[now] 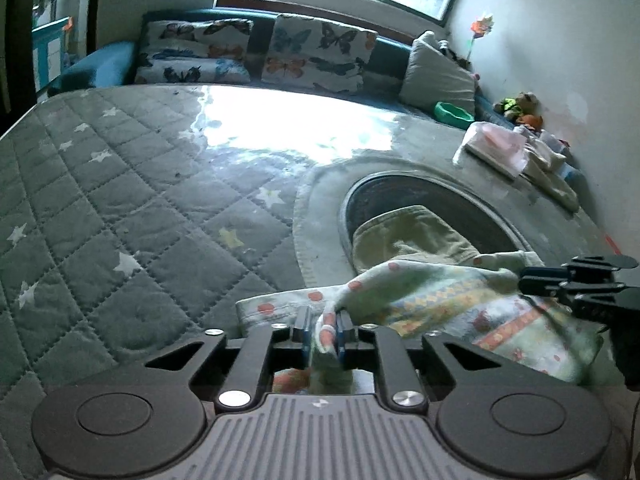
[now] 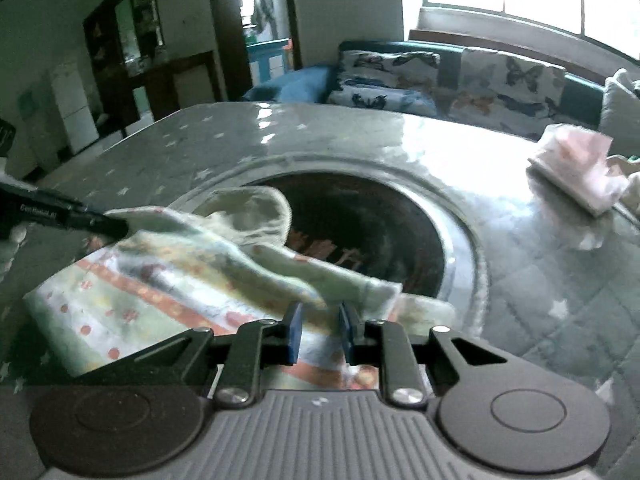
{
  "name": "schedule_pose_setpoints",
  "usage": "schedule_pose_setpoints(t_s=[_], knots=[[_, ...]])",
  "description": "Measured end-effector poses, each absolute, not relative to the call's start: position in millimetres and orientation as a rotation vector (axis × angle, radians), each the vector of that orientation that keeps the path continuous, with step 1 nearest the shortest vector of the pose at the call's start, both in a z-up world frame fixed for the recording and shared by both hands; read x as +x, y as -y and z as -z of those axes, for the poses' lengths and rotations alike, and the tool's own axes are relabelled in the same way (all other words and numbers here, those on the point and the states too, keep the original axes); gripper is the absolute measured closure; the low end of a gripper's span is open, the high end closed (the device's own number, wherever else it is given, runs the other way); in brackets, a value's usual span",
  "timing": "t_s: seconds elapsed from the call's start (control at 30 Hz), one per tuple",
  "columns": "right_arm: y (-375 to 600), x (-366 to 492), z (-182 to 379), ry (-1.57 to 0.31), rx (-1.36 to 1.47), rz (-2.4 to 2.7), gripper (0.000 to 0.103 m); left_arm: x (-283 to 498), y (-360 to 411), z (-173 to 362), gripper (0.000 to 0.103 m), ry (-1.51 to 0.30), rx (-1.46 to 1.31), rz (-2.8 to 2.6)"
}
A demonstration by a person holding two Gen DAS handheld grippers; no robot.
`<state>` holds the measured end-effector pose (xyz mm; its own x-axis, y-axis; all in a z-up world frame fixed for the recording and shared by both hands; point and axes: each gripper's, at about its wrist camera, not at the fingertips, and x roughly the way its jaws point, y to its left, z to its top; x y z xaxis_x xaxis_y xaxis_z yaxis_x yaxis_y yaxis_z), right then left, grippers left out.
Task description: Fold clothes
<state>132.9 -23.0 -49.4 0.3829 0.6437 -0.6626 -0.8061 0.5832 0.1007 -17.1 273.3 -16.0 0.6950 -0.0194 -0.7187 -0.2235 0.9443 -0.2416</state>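
A quilted grey worktop [image 1: 120, 200] with pale stars carries everything; a dark round inset [image 2: 360, 224] sits in its middle and serves as the landmark. A patterned garment [image 2: 160, 280], pale green with orange dots and bands, lies on the near side of the inset, one end draped over its rim. Its long axis runs crosswise between the two claws, roughly along the near rim. A folded pink stack [image 2: 576, 168] rests beyond the inset, near the sofa cushions [image 1: 256, 52]. The left claw [image 1: 324, 336] pinches a bunched fold of the garment. The right claw [image 2: 320, 332] is spread, with cloth lying between its pads.
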Motion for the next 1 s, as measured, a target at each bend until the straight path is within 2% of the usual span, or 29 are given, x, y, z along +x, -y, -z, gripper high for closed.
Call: schedule_pose_setpoints(t_s=[0.17,0.3,0.53,0.73,1.0], knots=[[5.1,138.1,39.0,-0.686,-0.252,-0.966,0.083,-12.7,-270.3,15.0,0.084,-0.805,-0.308,-0.127],[-16.3,144.7,46.8,-0.693,-0.268,-0.978,0.083,-12.7,-274.1,14.9,0.075,-0.806,-0.321,-0.142],[-25.1,154.1,58.2,-0.71,-0.298,-0.91,0.081,-12.4,-280.7,14.9,0.07,-0.806,-0.362,-0.151],[-22.9,156.3,55.5,-0.698,-0.324,-0.88,0.079,-15.1,-293.6,7.5,0.059,-0.799,-0.359,-0.229],[-30.0,136.6,37.5,-0.656,-0.292,-0.966,0.079,-24.4,-279.1,-15.1,0.061,-0.723,-0.306,-0.252]])
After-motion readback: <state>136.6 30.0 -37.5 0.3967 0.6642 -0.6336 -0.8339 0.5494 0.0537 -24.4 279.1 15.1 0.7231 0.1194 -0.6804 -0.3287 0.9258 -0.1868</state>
